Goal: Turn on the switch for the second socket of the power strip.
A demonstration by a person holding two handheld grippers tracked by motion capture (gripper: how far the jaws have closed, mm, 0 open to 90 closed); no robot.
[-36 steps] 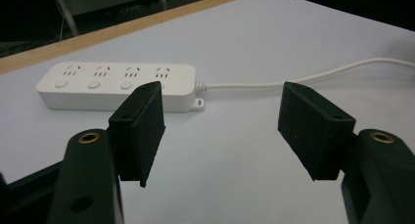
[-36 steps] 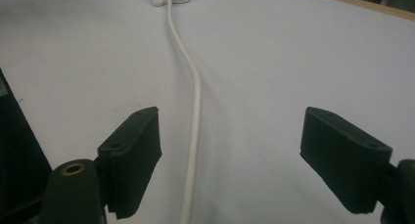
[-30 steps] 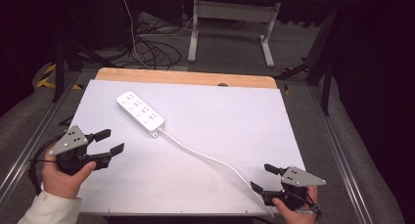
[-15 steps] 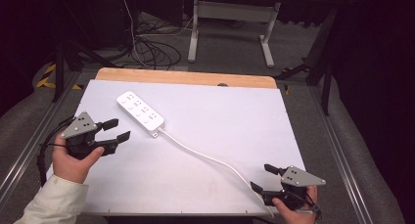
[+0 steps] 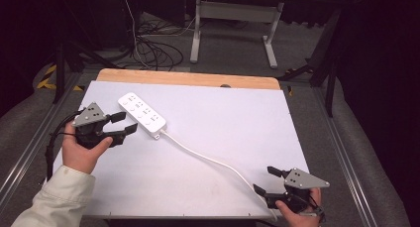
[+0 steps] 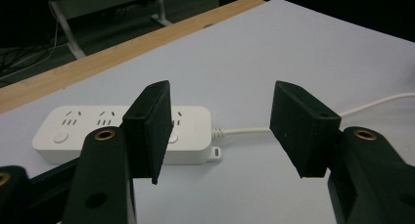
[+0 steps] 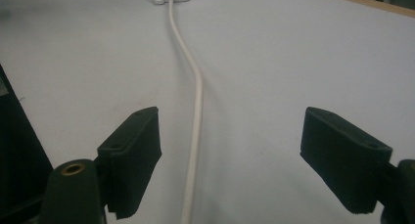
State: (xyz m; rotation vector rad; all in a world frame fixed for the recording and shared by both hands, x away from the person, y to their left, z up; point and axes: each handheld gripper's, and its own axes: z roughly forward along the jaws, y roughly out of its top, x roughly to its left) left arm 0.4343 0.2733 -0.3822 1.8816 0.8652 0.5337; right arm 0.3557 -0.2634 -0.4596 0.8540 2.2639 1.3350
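at the near edge of the table point(image 5: 208, 202) the right gripper point(image 5: 271, 181) rests low, jaws wide and empty, with the white cord point(image 5: 208, 160) running between them in its own view. farther up on the left, the left gripper point(image 5: 125, 123) hovers just beside the power strip point(image 5: 142, 115), jaws wide too, holding nothing. it looks like the reach-in step: next that hand would need to line up across the strip's near end and close on it.
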